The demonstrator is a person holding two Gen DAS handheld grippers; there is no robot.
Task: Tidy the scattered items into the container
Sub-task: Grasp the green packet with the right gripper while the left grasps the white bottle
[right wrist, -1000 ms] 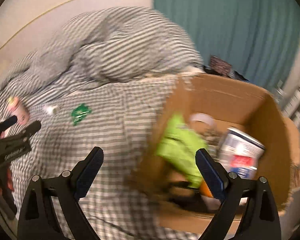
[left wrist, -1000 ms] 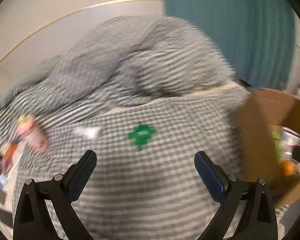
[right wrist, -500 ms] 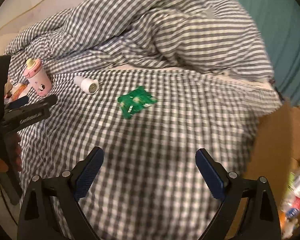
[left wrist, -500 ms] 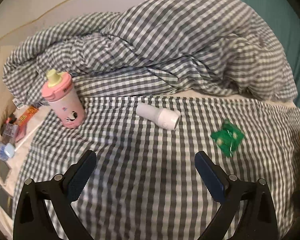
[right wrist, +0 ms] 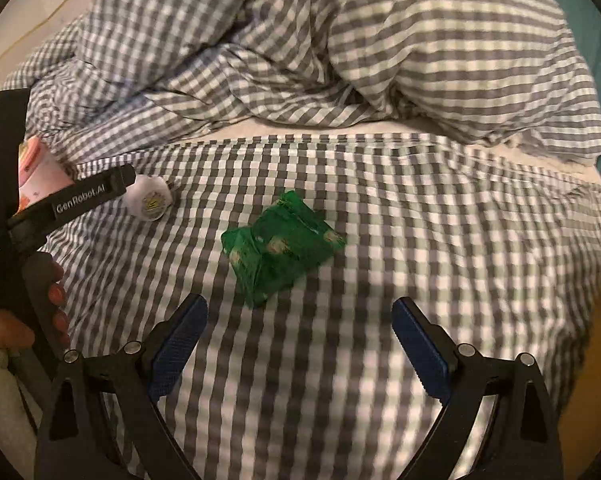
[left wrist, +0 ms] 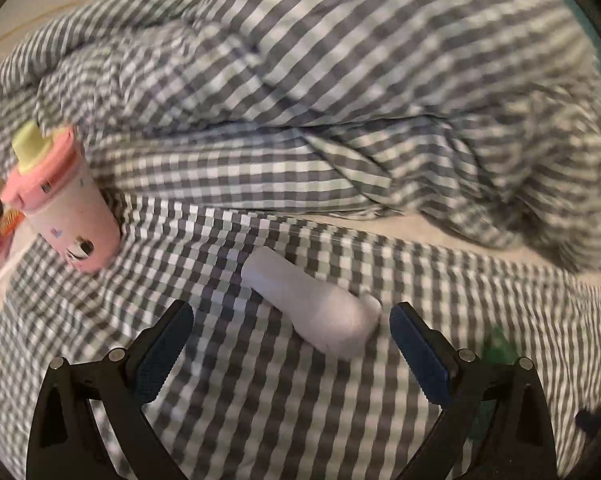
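Slippage is worrying me: my left hand-held gripper [left wrist: 290, 334] is hanging wide open and empty over the white bottle [left wrist: 314, 306] lying on the checked bed cover [left wrist: 260, 400], which could roll away.

The left gripper [left wrist: 290, 334] has its jaws spread wide over a grey-and-white checked bed sheet [left wrist: 260, 412]. A white cylindrical plastic bottle [left wrist: 312, 308] lies on its side just beyond the fingertips, at 12 o'clock, slightly blurred. A pink plastic sippy cup with a yellow spout [left wrist: 60, 204] stands tilted at 10 o'clock, beside a rumpled checked duvet [left wrist: 340, 92].
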